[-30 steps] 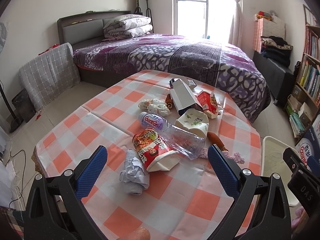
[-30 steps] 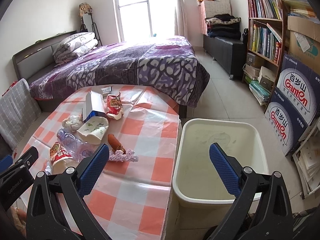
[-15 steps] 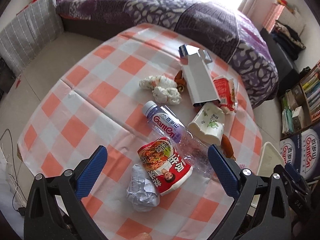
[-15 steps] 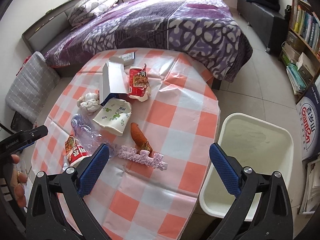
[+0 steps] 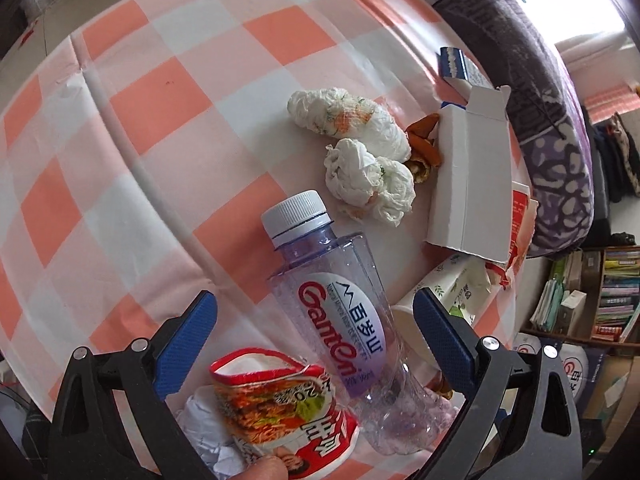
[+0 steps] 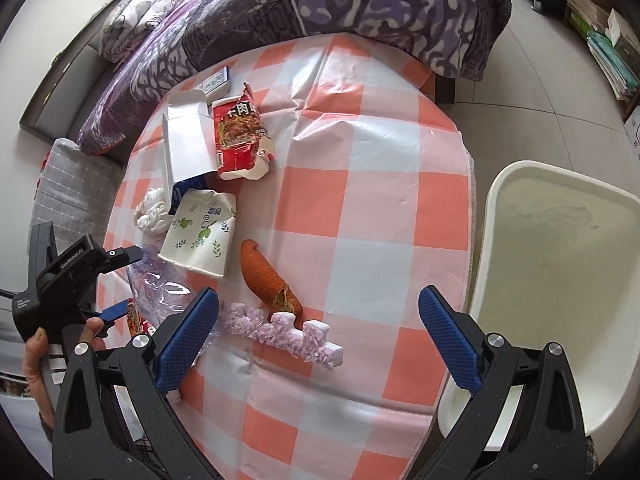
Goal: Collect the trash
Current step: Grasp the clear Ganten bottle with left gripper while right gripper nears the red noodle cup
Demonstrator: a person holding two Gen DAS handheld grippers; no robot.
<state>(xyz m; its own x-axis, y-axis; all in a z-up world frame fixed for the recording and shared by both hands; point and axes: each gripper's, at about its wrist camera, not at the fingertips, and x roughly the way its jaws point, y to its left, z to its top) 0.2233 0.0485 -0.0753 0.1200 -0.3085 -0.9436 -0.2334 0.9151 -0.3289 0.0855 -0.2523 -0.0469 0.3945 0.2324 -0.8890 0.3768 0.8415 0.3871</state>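
Clear plastic Ganten water bottle (image 5: 336,320) on counter, between closing left jaws.
Right jaws wide, empty. Risk: red noodle cup (image 5: 284,408) at six o'clock snags.

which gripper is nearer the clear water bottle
Left. The left gripper hangs right over the water bottle, its closing jaws either side of it, not touching. The right gripper is off to the bottle's side, above the purple foam strip.

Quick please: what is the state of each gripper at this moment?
Left gripper: jaws closing, pads not yet touching the water bottle between them.
Right gripper: open, holding nothing, above the pink foam strip.
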